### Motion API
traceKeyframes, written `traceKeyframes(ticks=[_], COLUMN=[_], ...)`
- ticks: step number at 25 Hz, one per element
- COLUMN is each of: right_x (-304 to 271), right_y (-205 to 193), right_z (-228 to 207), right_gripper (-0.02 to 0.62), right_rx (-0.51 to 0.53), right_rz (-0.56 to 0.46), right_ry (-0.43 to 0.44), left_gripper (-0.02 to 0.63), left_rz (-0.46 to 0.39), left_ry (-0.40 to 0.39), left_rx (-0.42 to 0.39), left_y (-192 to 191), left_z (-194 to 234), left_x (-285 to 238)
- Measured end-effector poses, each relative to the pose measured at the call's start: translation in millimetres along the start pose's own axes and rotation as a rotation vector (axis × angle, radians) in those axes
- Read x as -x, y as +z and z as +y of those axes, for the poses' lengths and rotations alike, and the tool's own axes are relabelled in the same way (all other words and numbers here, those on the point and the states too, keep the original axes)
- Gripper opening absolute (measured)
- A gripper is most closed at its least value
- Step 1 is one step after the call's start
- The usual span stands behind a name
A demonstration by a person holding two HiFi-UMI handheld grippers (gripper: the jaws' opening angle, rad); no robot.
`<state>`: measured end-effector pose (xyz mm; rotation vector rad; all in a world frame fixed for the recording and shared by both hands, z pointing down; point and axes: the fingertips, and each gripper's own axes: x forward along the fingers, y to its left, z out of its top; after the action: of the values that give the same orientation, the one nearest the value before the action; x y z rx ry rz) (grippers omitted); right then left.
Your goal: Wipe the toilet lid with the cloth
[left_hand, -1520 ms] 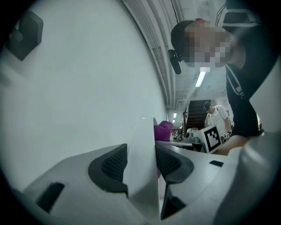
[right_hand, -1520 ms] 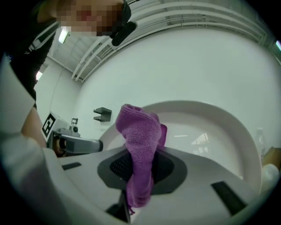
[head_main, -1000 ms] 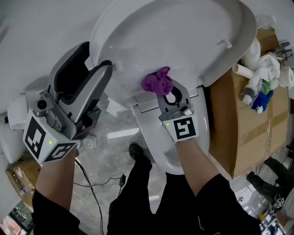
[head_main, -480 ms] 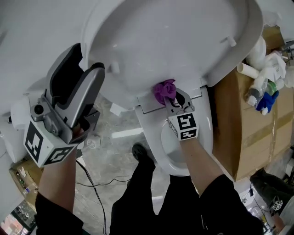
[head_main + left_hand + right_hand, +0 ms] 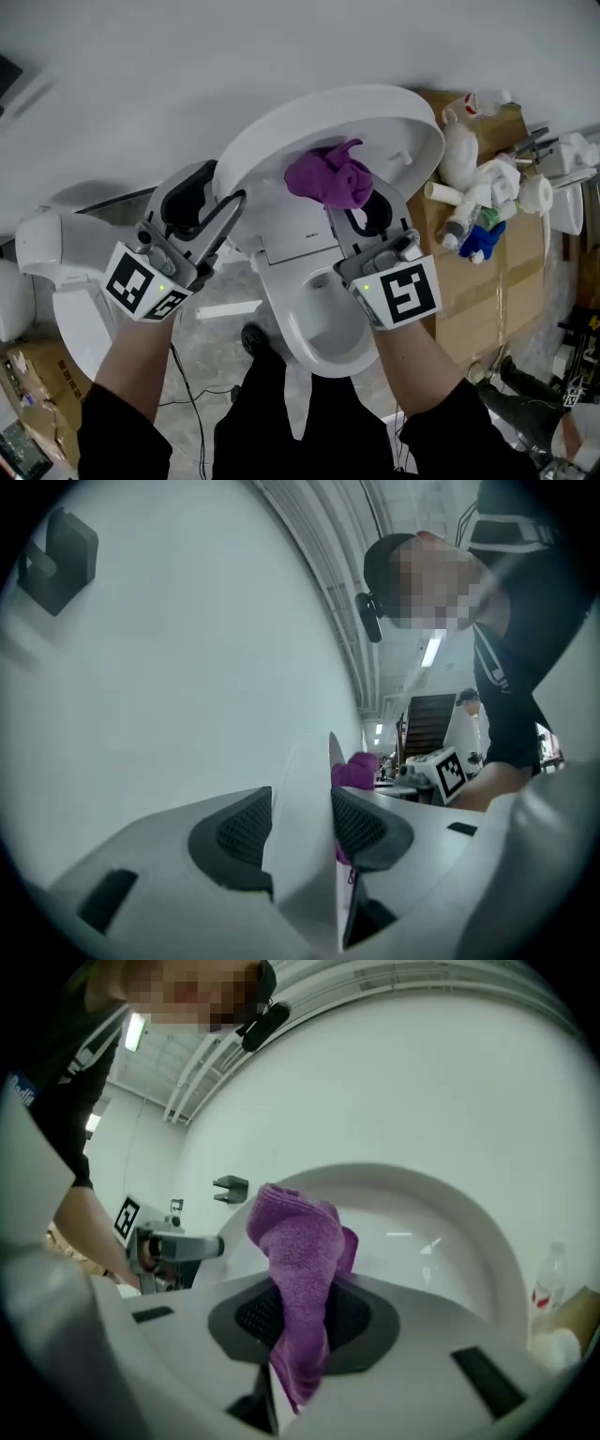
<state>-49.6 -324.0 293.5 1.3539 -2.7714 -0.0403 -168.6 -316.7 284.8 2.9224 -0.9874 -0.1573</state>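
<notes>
The white toilet lid (image 5: 375, 127) stands raised, its inner face toward me. My left gripper (image 5: 217, 187) is shut on the lid's left edge; in the left gripper view that edge (image 5: 302, 789) runs up between the two dark pads (image 5: 246, 829). My right gripper (image 5: 361, 195) is shut on a purple cloth (image 5: 328, 178) that rests bunched against the lid's inner face. In the right gripper view the cloth (image 5: 300, 1260) stands up from between the jaws, with the lid (image 5: 450, 1232) just behind it and the left gripper (image 5: 173, 1246) off to the left.
Below the lid are the seat and open bowl (image 5: 314, 323). A cardboard box (image 5: 487, 291) at the right carries several bottles (image 5: 473, 211). Another white fixture (image 5: 42, 244) sits at the left. A cable (image 5: 187, 375) lies on the floor. The white wall is close behind.
The left gripper, open beside the lid before, now clamps the lid's left edge. The right gripper has carried the cloth from the hinge end up the lid's inner face.
</notes>
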Motion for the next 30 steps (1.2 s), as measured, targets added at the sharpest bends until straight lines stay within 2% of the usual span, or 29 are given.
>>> traceKeyframes(ticks=[3, 5, 8, 11, 15, 20, 25, 30], right_x=[-5.0, -11.5, -16.6, -11.9, -1.6, 11.0, 28.5, 45.0], right_y=[35.6, 45.7, 45.5, 23.0, -42.5, -148.3, -263.4, -360.7], right_z=[-15.9, -27.0, -30.0, -27.1, -23.2, -19.8, -10.7, -6.6], right_gripper=[0.075, 0.075, 0.075, 0.075, 0.075, 0.075, 0.075, 0.075], right_rx=[0.028, 0.029, 0.04, 0.025, -0.02, -0.049, -0.059, -0.145], right_rz=[-0.016, -0.022, -0.049, -0.067, -0.017, 0.075, 0.222, 0.406], right_ry=[-0.028, -0.047, -0.053, -0.058, -0.075, -0.084, -0.088, -0.115], left_gripper=[0.204, 0.204, 0.202, 0.201, 0.202, 0.202, 0.201, 0.2], left_rz=[0.016, 0.025, 0.028, 0.008, -0.005, -0.02, -0.04, -0.06], left_ry=[-0.001, -0.002, -0.002, -0.002, 0.004, 0.012, -0.001, 0.01], left_rx=[-0.002, -0.011, -0.027, -0.026, -0.012, -0.009, -0.041, -0.049], left_y=[-0.6, -0.3, 2.5, 4.4, 7.1, 11.9, 10.9, 11.2], left_z=[-3.1, -2.4, -0.7, -1.1, -0.4, 3.3, 1.4, 2.4], left_x=[-1.1, -3.9, -5.4, -4.2, -1.6, -1.4, -1.7, -1.0])
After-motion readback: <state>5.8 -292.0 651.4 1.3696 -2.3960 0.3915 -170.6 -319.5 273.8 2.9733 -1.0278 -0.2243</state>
